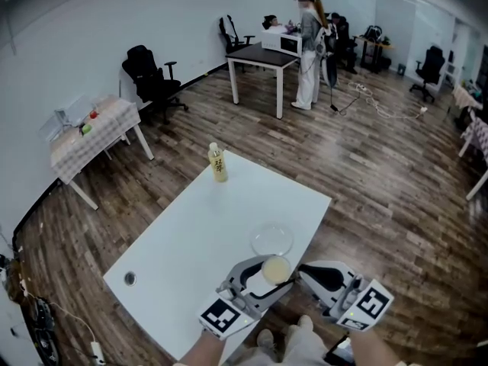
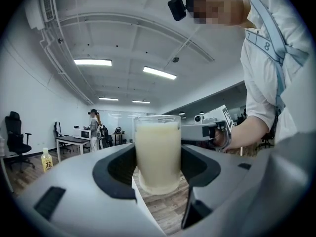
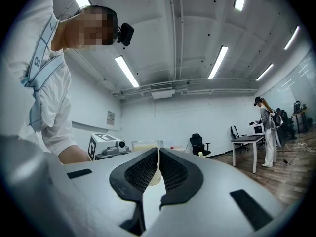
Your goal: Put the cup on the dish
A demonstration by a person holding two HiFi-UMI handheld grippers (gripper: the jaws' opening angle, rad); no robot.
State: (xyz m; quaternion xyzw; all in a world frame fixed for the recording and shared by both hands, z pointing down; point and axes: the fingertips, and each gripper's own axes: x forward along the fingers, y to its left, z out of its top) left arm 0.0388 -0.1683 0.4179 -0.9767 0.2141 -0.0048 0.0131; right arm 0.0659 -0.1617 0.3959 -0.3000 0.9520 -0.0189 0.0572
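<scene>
We find the left gripper (image 1: 258, 277) clamped on the cup (image 2: 157, 154), one jaw pad pressed to each side of the glass. The cup stands upright, its long axis vertical and its open mouth facing up; it is clear-walled and filled nearly to the rim with a pale, creamy liquid. Its base rests on nothing: in the left gripper view, wooden floor shows beneath it. The right gripper (image 1: 308, 271) sits just beside it with its jaws closed together and nothing between them; we cannot tell whether its tip touches the cup. From the head view, the cup hangs at the near edge of the white table (image 1: 183, 242), just short of the clear dish (image 1: 272, 240), which lies flat near that edge. Farther across the table stands a small yellow-labelled bottle (image 1: 218, 163), upright and well apart from the dish.
</scene>
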